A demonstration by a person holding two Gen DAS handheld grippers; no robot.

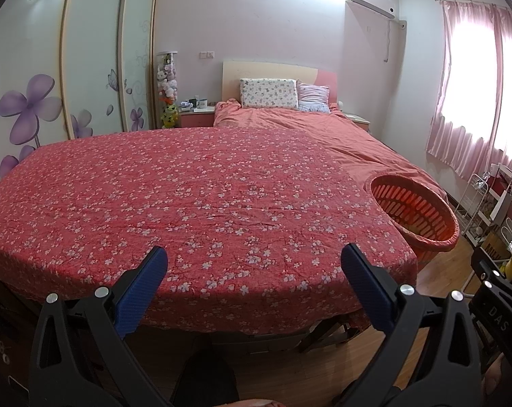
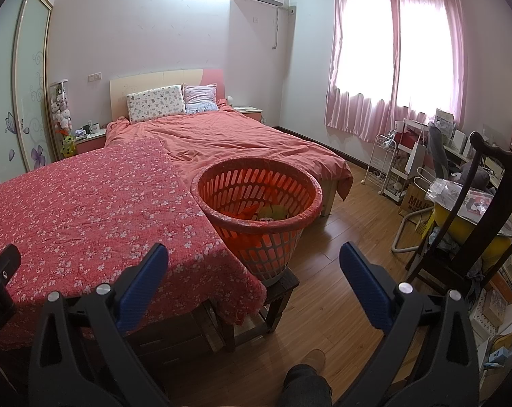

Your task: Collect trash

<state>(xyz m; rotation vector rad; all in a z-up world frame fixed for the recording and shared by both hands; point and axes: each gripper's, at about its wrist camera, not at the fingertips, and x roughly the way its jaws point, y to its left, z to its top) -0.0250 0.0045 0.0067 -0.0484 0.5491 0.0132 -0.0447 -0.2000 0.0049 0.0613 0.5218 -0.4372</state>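
Observation:
An orange slotted basket lined with a thin bag stands on a small dark stool at the table's right corner; scraps of orange and yellow-green lie in its bottom. The basket also shows at the right in the left wrist view. My left gripper hangs open over the near edge of the red floral tablecloth, nothing between its blue pads. My right gripper is open too, in front of and below the basket, holding nothing. No loose trash shows on the cloth.
Behind the table lies a bed with pillows. A dark wooden chair and cluttered shelves and bags fill the right side. A wardrobe with purple flowers lines the left wall. The person's leg and shoe stand on the wooden floor.

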